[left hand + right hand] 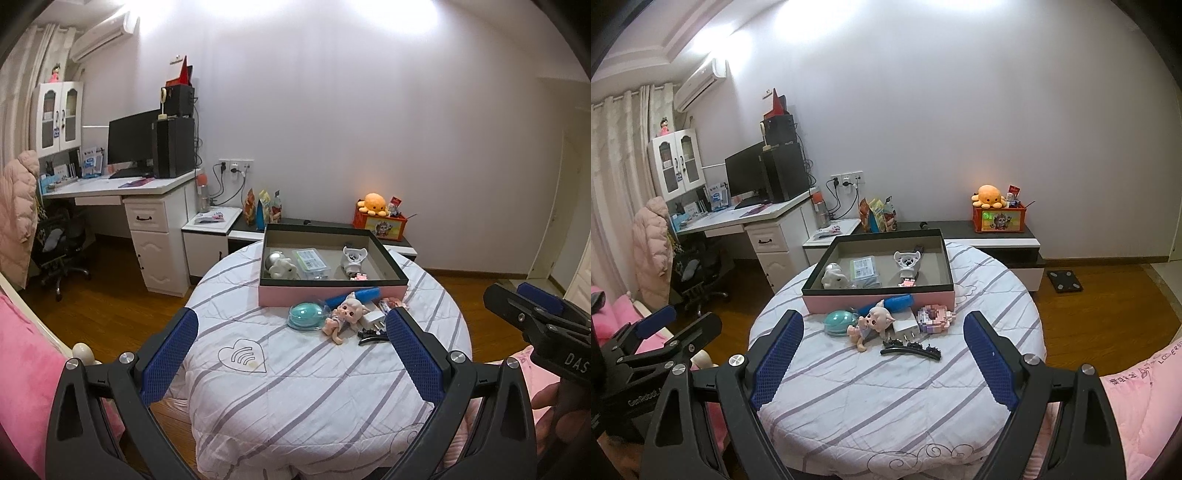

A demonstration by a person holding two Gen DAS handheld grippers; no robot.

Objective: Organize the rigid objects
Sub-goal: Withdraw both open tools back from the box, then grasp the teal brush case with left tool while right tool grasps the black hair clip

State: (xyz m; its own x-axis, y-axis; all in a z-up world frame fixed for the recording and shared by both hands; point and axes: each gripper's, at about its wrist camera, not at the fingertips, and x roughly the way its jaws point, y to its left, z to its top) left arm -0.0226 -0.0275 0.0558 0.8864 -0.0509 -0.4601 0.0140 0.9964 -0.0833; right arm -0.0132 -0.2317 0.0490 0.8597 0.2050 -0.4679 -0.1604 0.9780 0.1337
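A pink box with dark walls stands at the far side of a round table under a striped cloth. It holds a white plush, a clear case and a white gadget. In front of it lie a teal dome, a blue tube, a small doll, a white charger, a pink block toy and a black hair clip. My left gripper is open and empty before them. My right gripper is open and empty too.
A white desk with a monitor and a chair stand at the left. A low cabinet with an orange plush and a toy box runs behind the table. Pink bedding lies at the right.
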